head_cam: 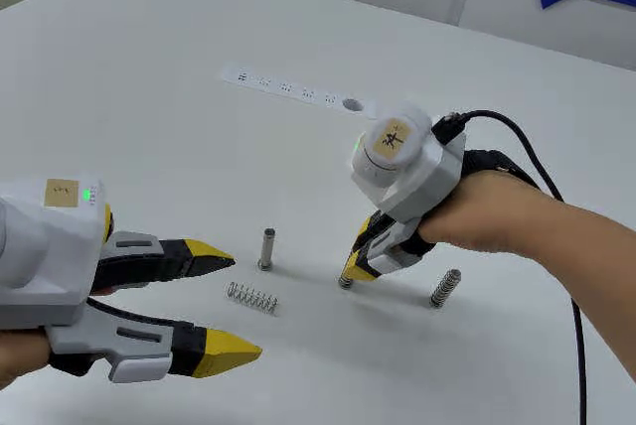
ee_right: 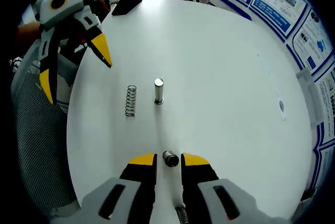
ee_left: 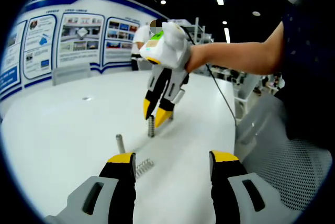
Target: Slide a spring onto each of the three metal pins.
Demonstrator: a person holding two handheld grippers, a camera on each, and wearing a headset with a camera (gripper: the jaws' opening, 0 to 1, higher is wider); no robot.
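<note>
A bare metal pin (head_cam: 266, 248) (ee_left: 120, 143) (ee_right: 158, 90) stands upright on the white table (head_cam: 149, 97). A loose spring (head_cam: 251, 297) (ee_left: 143, 166) (ee_right: 130, 100) lies flat beside it. My right gripper (head_cam: 351, 269) (ee_left: 156, 114) (ee_right: 169, 160) points down over a second pin (head_cam: 345, 282) (ee_left: 151, 128) (ee_right: 170, 158) that wears a spring; its jaws stand narrowly apart on either side of the pin's top. A third spring-covered pin (head_cam: 445, 288) stands to the right. My left gripper (head_cam: 227, 304) (ee_left: 172, 157) (ee_right: 76, 75) hovers open, aimed at the loose spring, holding nothing.
A white power strip (head_cam: 288, 87) lies farther back on the table. A black cable (head_cam: 556, 197) runs from the right gripper along the arm. The table's edge and a grey mesh chair (ee_left: 272, 145) are close on the person's side.
</note>
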